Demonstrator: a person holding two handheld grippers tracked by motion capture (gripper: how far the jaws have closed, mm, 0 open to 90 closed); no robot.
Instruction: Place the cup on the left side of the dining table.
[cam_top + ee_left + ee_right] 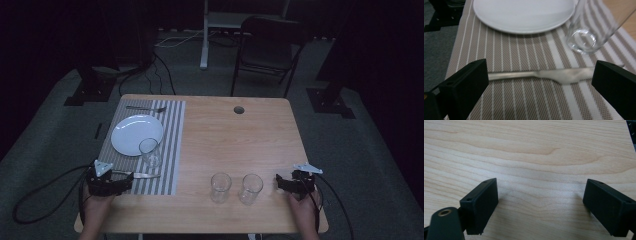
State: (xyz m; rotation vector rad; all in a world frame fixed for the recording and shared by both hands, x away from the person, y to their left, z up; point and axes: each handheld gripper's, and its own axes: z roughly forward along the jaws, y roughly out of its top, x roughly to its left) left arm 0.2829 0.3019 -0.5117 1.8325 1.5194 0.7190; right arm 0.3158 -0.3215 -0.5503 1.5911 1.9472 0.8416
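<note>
Steel knife [544, 75] lies flat on the striped placemat [519, 50], long axis crosswise to the left gripper [125, 180], running from one jaw to the other just ahead of the tips. Jaws stand wide, nothing pinched (pads aren't on the metal). Handle sits toward the left jaw, blade toward the right, near the base of the glass [584, 37]; white plate [524, 15] is beyond it. Left hand is clearly the nearer one. Right gripper [280, 182] is well apart, spread wide over bare table [536, 157], holding nothing, just beside two more glasses [236, 187].
</note>
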